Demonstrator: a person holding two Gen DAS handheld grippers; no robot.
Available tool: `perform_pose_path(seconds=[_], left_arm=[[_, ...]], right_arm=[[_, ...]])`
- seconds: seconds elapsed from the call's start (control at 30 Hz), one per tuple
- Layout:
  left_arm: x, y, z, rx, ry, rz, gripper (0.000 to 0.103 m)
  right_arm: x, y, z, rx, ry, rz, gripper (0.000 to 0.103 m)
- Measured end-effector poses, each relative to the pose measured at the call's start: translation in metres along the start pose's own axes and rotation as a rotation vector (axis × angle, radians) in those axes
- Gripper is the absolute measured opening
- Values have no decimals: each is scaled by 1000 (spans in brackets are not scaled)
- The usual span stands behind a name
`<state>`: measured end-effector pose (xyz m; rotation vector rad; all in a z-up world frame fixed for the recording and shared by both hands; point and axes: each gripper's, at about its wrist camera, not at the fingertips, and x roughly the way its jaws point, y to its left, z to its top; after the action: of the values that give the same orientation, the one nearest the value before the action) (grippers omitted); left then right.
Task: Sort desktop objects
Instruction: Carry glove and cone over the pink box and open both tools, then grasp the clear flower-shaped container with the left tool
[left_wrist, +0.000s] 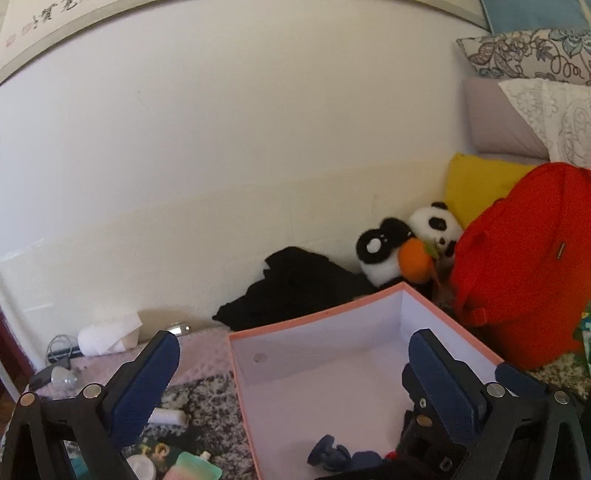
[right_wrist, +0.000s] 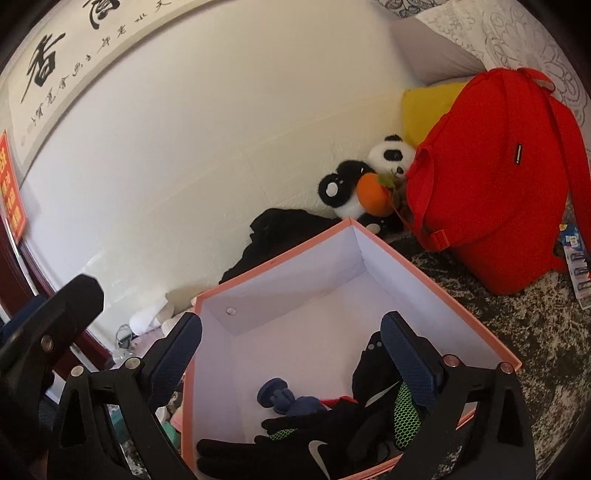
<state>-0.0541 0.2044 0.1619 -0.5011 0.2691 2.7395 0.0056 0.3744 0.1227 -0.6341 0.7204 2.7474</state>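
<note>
A pink box with a white inside (left_wrist: 317, 317) (right_wrist: 273, 264) stands open on the patterned cover. Black gloves with a white swoosh (right_wrist: 317, 448), a small blue dumbbell (right_wrist: 280, 397) (left_wrist: 328, 456) and a green mesh piece (right_wrist: 406, 410) lie in it. My left gripper (left_wrist: 295, 341) hovers over the box's left side, open, with nothing between its blue pads (left_wrist: 147, 387). My right gripper (right_wrist: 291, 323) is over the box too, open above the gloves and holding nothing.
A red backpack (right_wrist: 495, 177) stands right of the box, with a panda plush holding an orange ball (right_wrist: 373, 192), a black cloth (right_wrist: 280, 232) and a yellow cushion (left_wrist: 476, 184) against the wall. Left of the box lie a green pouch (left_wrist: 195, 467), a white block (left_wrist: 168, 417) and a tissue roll (left_wrist: 107, 338).
</note>
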Motion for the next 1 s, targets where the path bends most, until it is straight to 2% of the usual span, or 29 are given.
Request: perform_pose_path(seconds=[0.1,0.2,0.43,0.63,0.8,0.87,1.0], left_arm=[[-9,13,-10,-42,11,21,103],[-24,41,-34,-106,35,50,103],[-58,130,-110,-248,139,197,103],[-55,229,-178,-420,248,458,103],[-34,281,-204,-433,300,612,103],[-24,294,-212,-438,312,618,103],[-2,308,-224,-443,345,575,103]], right_arm=[[2,5,0,-8,4,1,100],[2,15,-3,-30,3,6,100],[-2,55,-19,-124,4,43,100],[-5,95,-40,-227,11,90,100],[5,127,-65,-268,44,135,100],[11,143,-78,-299,55,161,100],[30,174,-102,-345,94,199,100]])
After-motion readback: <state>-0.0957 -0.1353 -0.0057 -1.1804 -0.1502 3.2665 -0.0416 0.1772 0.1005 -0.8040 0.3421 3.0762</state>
